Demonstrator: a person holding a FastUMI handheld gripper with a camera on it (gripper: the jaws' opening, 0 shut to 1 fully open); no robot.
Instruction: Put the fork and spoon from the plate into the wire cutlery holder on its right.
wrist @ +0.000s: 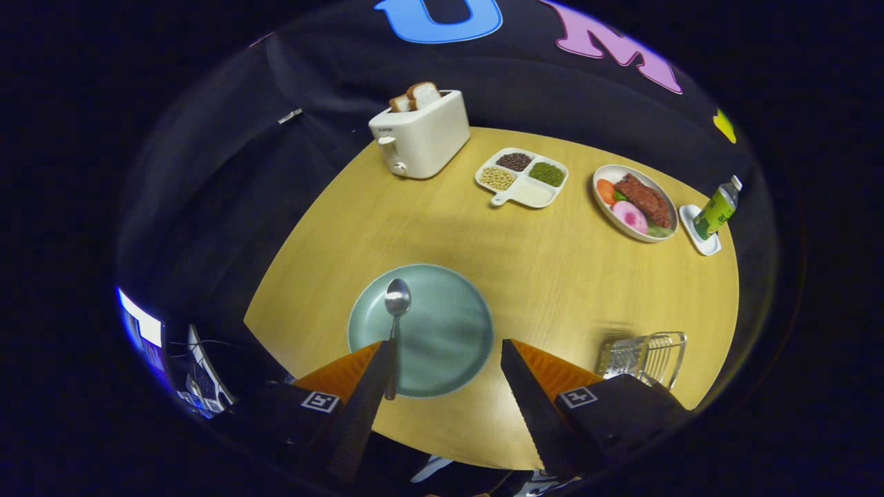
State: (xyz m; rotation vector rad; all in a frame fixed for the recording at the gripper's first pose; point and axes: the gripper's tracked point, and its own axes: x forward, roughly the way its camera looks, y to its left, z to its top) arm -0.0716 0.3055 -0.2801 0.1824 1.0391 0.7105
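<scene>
Round and pale, the wooden table point(552, 276) stands against dark cloth. At its far left a white toaster point(421, 134) holds 2 bread slices point(416, 95). Nearer, the spoon point(396, 324) lies on the green plate point(449, 331), its handle just beside the left finger point(366, 393). The gripper point(447, 348) hangs spread wide above the plate, gripping nothing. Beyond sit a divided tray point(523, 178), a meal plate point(635, 201) and a green bottle point(717, 208). The wire cutlery holder point(646, 355) stands right of the fingers.
</scene>
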